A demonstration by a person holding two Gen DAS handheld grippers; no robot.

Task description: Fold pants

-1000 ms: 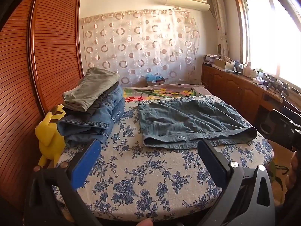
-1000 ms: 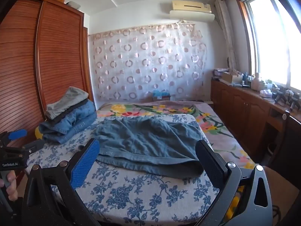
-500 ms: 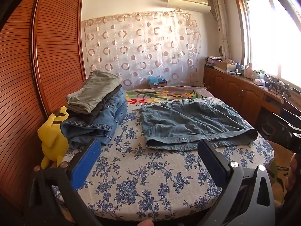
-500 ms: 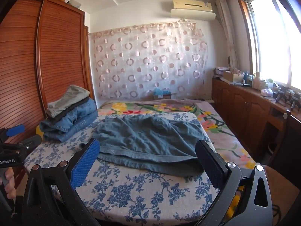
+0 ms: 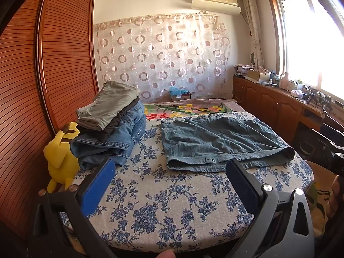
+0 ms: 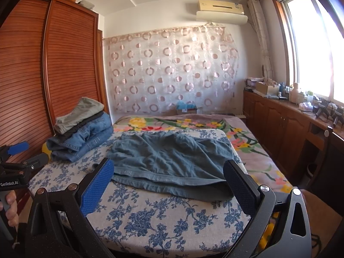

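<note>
A pair of teal-blue pants (image 5: 219,142) lies spread flat on the blue-flowered board (image 5: 161,204), waistband toward me; it also shows in the right wrist view (image 6: 172,161). My left gripper (image 5: 169,176) is open and empty, held back from the near edge of the board, short of the pants. My right gripper (image 6: 168,177) is open and empty, its fingers framing the near hem of the pants from above the board (image 6: 163,221). The left gripper also shows at the left edge of the right wrist view (image 6: 23,152).
A stack of folded jeans and trousers (image 5: 109,126) sits at the board's left, also in the right wrist view (image 6: 81,129). A yellow plush toy (image 5: 60,157) leans by the wooden wardrobe (image 5: 43,86). A flowered bedspread (image 6: 193,124) lies behind; wooden cabinets (image 6: 290,129) run along the right wall.
Both grippers have tilted up and drawn back slightly, so the bed sits lower in both views. The pants and the stack have not moved.
</note>
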